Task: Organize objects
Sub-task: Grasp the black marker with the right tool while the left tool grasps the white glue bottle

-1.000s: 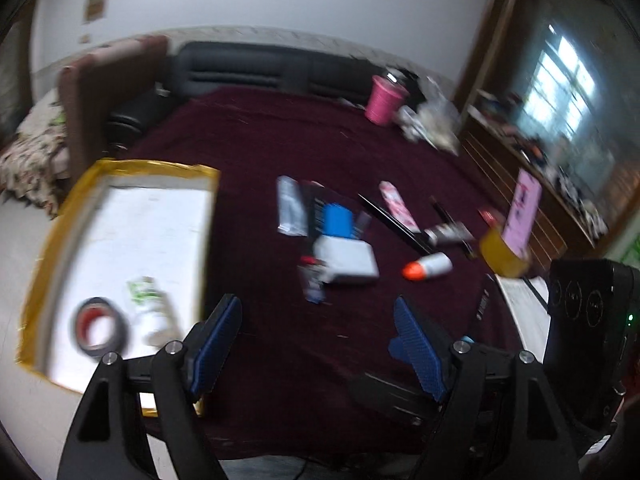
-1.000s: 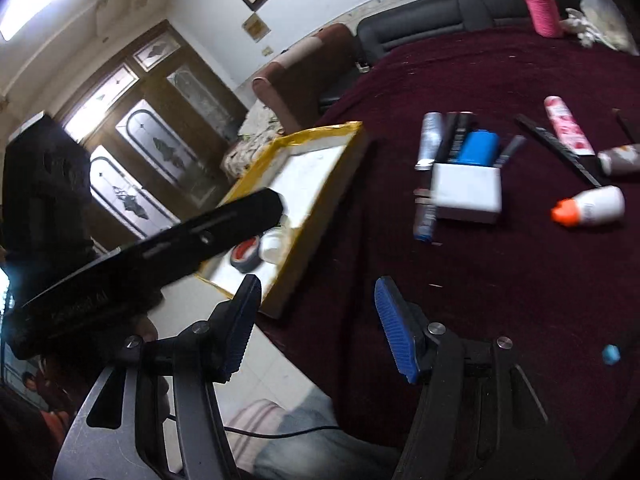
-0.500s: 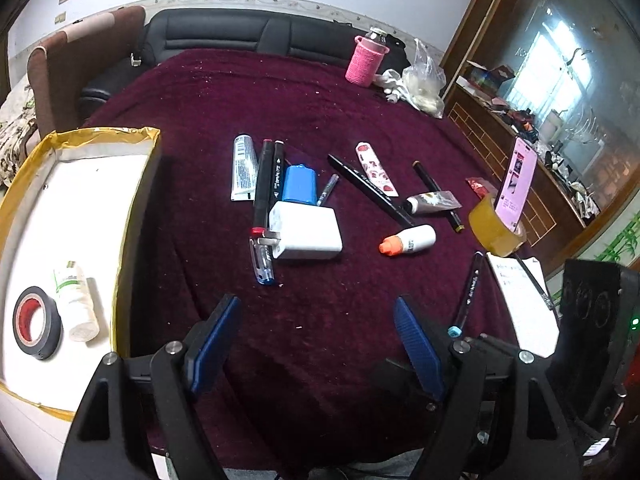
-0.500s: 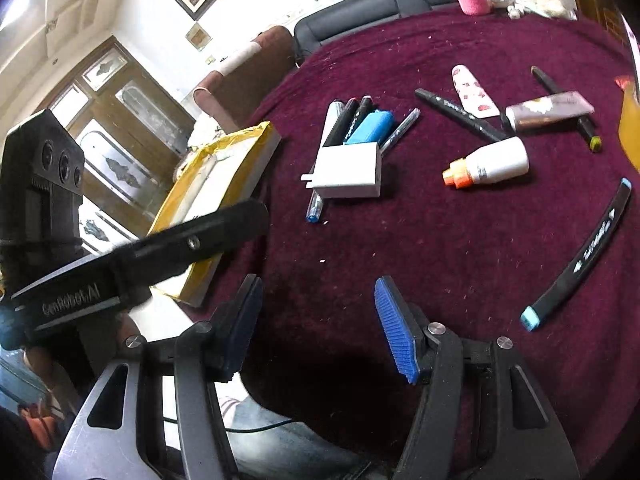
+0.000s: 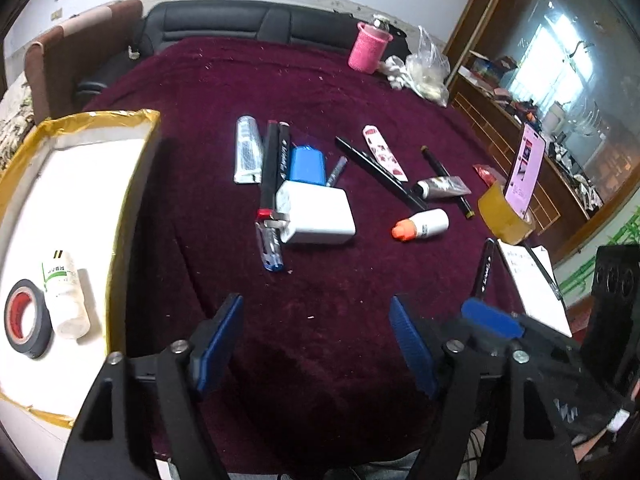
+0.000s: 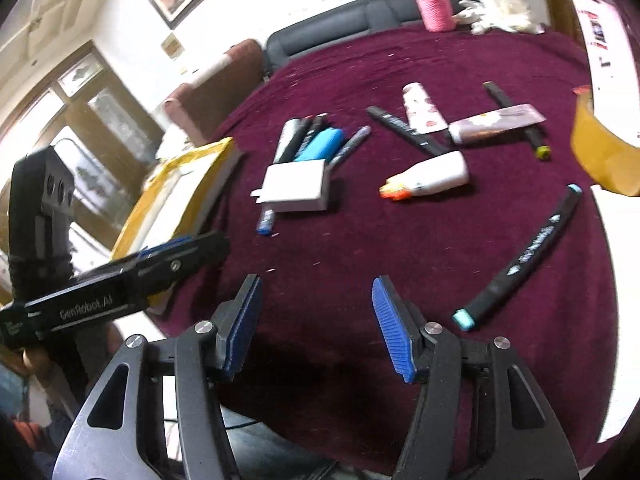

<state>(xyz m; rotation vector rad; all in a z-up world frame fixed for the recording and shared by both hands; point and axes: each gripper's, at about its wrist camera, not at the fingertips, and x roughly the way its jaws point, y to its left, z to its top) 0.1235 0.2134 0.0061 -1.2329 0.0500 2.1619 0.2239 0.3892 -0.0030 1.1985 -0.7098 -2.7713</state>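
On the maroon cloth lie a white charger block, a blue lighter, markers, tubes and an orange-capped white bottle. A black marker with teal caps lies nearer, to the right. My left gripper hovers over bare cloth short of the charger, its jaws closing with nothing between them. My right gripper hangs over the near cloth left of the teal-capped marker, its jaws also closing on nothing. A yellow-edged white tray at the left holds a black tape roll and a small white bottle.
A yellow tape roll propping a pink card and white paper sit at the right edge. A pink cup and a plastic bag stand at the far side. A black sofa and a brown chair lie beyond the table.
Both cameras have swung toward the table's middle and sunk a little, so the objects look larger. The teal-capped marker has come into the right wrist view. Both jaws stand slightly narrower.
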